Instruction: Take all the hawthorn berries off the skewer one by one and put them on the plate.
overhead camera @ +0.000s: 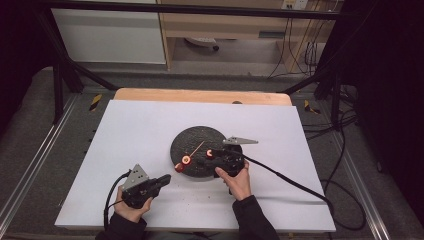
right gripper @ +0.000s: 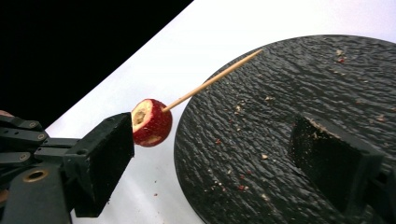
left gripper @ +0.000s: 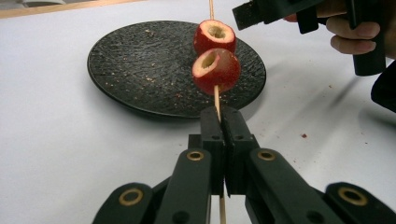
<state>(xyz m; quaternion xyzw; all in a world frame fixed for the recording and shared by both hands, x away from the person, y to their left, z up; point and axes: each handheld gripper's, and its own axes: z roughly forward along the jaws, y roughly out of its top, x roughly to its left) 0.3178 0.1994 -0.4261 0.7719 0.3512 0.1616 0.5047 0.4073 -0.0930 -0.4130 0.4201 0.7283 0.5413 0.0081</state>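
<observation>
On the white table surface (overhead camera: 140,130) we found a round black plate (overhead camera: 195,137) with a rough, crumb-flecked face, set slightly right of centre. We recorded the left gripper (overhead camera: 161,181) near the front edge of the table, held in the person's left hand (overhead camera: 131,207); its jaws were pressed fully together on the lower end of a thin wooden skewer (left gripper: 217,100), as the left gripper view showed. From that clamp the skewer ran up and forward over the plate rim, and its pointed free end lay above the plate in the right gripper view. We counted two red hollowed fruit pieces on the stick in the left gripper view: the nearer fruit piece (left gripper: 216,70) sat just beyond the jaw tips, over the front rim of the plate, and the farther fruit piece (left gripper: 214,36) sat just behind it, close to but apart from the first. We noted the right gripper (overhead camera: 209,159) held over the near right part of the plate by the right hand (overhead camera: 239,181). Its jaws stood wide apart with nothing between them, one black pad beside the fruit at the plate rim, the other above the plate surface. We observed a black cable (overhead camera: 295,182) trailing from this gripper across the table to the right
</observation>
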